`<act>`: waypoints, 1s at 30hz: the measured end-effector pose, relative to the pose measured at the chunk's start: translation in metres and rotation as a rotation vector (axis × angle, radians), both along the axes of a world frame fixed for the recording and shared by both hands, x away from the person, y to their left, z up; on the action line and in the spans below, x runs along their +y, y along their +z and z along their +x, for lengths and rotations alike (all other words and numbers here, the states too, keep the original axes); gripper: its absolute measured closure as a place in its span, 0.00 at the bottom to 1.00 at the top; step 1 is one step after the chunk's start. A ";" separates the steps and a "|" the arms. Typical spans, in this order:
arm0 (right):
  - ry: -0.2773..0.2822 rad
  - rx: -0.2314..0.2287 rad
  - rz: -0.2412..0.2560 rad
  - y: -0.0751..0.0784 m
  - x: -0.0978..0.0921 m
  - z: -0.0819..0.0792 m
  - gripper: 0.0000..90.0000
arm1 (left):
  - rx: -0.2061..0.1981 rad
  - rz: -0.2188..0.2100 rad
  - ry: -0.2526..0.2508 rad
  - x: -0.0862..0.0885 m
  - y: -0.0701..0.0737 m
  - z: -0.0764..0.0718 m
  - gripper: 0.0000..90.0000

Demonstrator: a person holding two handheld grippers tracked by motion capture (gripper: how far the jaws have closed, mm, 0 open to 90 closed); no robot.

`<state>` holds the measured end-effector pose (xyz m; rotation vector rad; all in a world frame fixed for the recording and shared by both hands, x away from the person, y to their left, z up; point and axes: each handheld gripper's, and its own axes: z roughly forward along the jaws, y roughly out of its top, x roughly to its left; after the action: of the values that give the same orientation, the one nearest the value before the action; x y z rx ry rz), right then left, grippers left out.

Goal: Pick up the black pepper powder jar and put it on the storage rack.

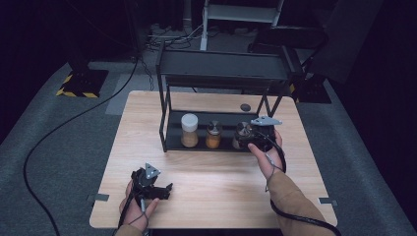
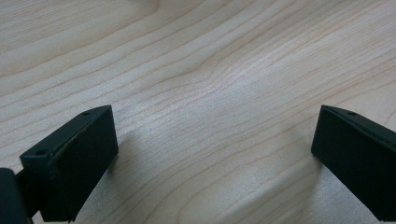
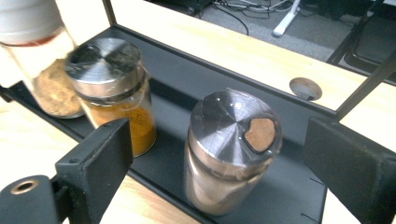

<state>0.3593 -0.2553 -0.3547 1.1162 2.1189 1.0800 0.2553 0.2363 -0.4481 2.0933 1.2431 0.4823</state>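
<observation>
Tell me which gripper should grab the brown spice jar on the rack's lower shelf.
Right. The right gripper is open with the brown spice jar between its jaws; the left gripper hovers over bare table.

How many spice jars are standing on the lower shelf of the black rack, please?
3, in a row: the white-lidded jar at the left, the orange-powder jar in the middle, and the brown-powder jar at the right, between the right gripper's open jaws.

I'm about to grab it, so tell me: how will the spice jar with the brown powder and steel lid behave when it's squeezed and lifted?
The clear jar with brown powder and a steel lid looks rigid, probably glass, so fragile and somewhat slippery. It stands tall and narrow on the black metal rack shelf, so a side nudge may tip it. The right tool is open around it.
</observation>
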 end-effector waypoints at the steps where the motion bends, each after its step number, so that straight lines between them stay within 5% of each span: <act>1: 0.003 -0.006 0.001 0.001 -0.002 -0.003 0.09 | 0.000 0.000 0.000 0.000 0.000 0.000 0.00; 17: 0.022 -0.049 0.041 0.011 -0.040 -0.048 0.09 | -0.001 -0.002 0.009 -0.002 0.000 0.000 0.00; 30: 0.045 -0.049 0.060 -0.003 -0.069 -0.073 0.09 | -0.001 -0.001 0.011 -0.002 0.000 0.000 0.00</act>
<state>0.2865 -0.3244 -0.3580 1.0630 2.0948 1.1865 0.2550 0.2345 -0.4483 2.0868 1.2544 0.4873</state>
